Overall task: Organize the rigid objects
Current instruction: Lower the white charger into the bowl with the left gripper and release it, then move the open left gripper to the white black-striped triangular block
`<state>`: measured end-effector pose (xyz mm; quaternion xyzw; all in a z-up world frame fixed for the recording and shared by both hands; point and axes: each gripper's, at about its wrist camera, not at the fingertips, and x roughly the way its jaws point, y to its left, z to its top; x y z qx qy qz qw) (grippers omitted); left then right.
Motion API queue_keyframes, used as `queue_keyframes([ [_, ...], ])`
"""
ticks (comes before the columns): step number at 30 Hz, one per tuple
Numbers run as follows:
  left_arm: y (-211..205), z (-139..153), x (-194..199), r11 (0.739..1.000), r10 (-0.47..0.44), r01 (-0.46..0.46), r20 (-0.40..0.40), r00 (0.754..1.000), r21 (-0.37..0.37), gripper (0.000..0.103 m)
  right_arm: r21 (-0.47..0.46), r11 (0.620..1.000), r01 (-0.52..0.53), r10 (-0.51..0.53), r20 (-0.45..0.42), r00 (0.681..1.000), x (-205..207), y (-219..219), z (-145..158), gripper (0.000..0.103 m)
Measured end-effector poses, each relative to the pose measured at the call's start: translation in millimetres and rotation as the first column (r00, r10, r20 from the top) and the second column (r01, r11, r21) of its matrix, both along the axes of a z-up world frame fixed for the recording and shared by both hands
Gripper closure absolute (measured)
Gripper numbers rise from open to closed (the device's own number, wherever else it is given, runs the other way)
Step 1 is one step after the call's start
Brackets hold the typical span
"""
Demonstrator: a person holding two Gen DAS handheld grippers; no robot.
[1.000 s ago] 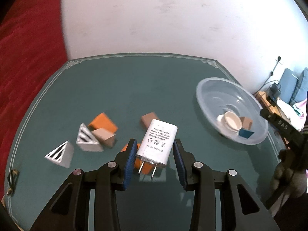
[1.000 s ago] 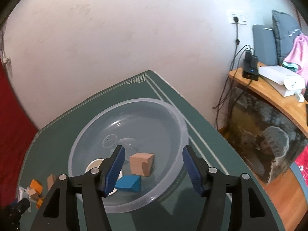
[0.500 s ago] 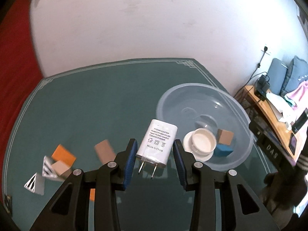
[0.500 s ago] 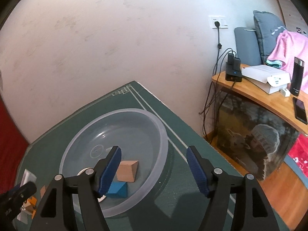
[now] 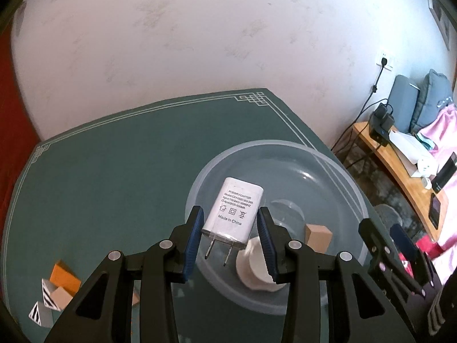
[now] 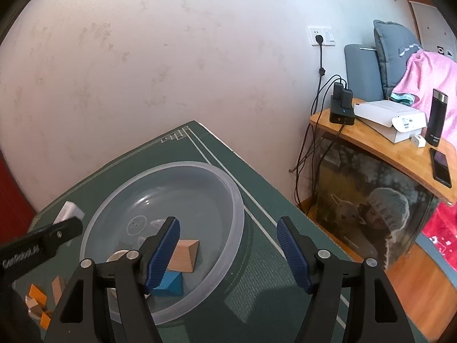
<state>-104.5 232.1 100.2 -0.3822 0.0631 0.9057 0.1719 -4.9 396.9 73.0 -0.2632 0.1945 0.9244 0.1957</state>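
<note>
Opening left gripper (image 5: 230, 240) around adapter (image 5: 232, 214) above bowl (image 5: 337, 168); right gripper (image 6: 228, 253) open, empty.

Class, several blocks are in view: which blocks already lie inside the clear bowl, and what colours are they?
Two: the tan wooden block and the blue block beside it in the clear bowl. The orange blocks lie on the table outside.

Soft, even daylight filled both views, fairly bright, with a cool cast on the pale plastered wall (image 5: 200, 43). The clear round plastic bowl (image 5: 328, 168) carried small white glints on its floor and rim. Shadows on the dark green desk (image 5: 114, 171) were faint and diffuse. Both fisheye pictures were sharp at centre; straight edges bowed outward, and black vignetting filled the corners.
</note>
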Motion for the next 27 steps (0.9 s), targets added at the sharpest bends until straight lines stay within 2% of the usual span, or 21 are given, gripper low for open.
queue_keyframes([
  [2, 1, -1, -2, 1.0, -0.001, 0.001, 0.002, 1.0, -0.002, 0.04, -0.001, 1.0, 0.001, -0.001, 0.002, 1.0, 0, 0, -1, 0.029],
  [4, -3, -1, -2, 1.0, 0.014, -0.014, -0.012, 1.0, 0.006, 0.036, 0.0, 1.0, 0.002, -0.002, 0.003, 1.0, 0, 0, -1, 0.029],
  [14, -36, -6, -2, 0.994, 0.107, -0.107, 0.032, 0.994, 0.006, 0.036, 0.002, 1.0, 0.0, 0.0, 0.001, 1.0, 0, -1, -2, 0.029],
  [22, -61, 3, 25, 0.987, 0.16, -0.16, -0.026, 0.987, -0.023, 0.034, 0.009, 1.0, -0.008, 0.008, -0.018, 1.0, 4, -1, -1, 0.029],
  [27, -86, 7, 37, 0.981, 0.194, -0.194, -0.024, 0.981, 0.003, 0.033, 0.019, 1.0, -0.014, 0.015, -0.031, 0.999, 6, -4, 2, 0.029],
])
